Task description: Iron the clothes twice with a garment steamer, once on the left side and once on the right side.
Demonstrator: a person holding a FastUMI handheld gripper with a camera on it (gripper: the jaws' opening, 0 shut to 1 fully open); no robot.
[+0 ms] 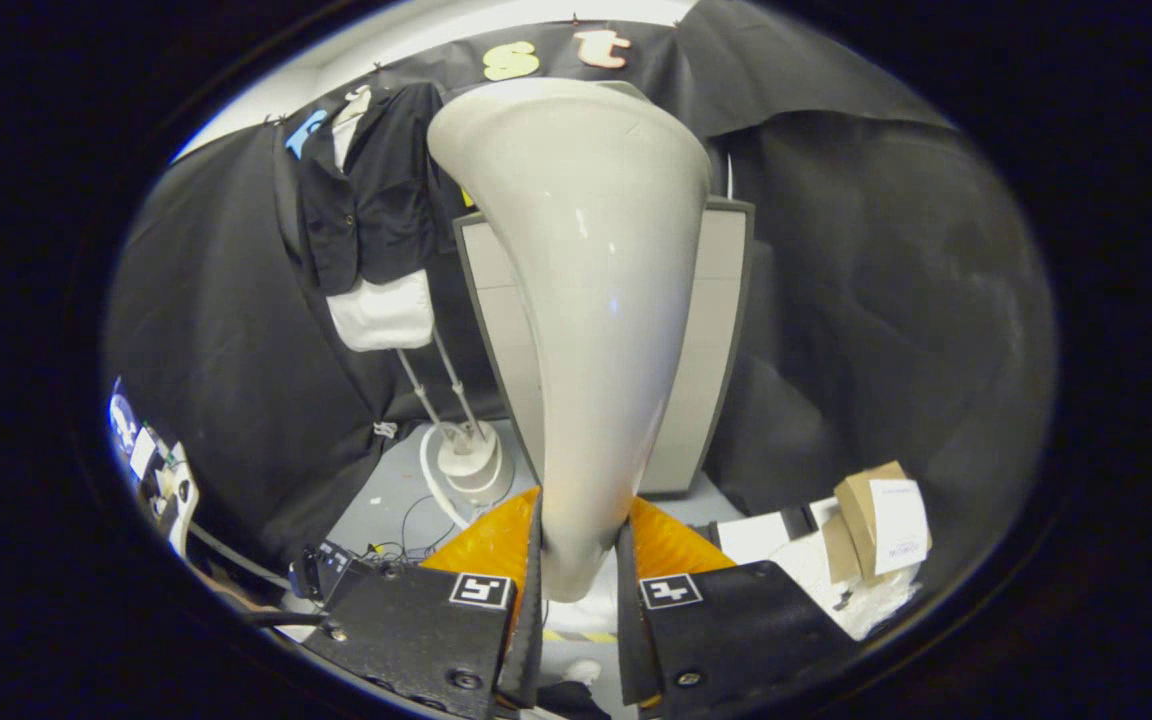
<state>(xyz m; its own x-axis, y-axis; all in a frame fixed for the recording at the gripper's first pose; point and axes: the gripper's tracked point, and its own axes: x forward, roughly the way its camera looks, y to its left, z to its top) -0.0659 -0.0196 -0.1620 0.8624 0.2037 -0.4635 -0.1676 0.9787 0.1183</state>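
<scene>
My gripper is shut on the narrow handle of a white garment steamer head, which rises upright from between the fingers and widens toward its top. Beyond it and to the left, a black jacket over a white shirt hangs on a stand with a round white base and two thin poles. The steamer head is well apart from the clothes and its broad end partly hides what lies straight ahead.
A grey upright panel stands straight behind the steamer head. Black cloth walls surround the booth. A cardboard box and white papers lie on the floor to the right. Cables and a small device lie at the left.
</scene>
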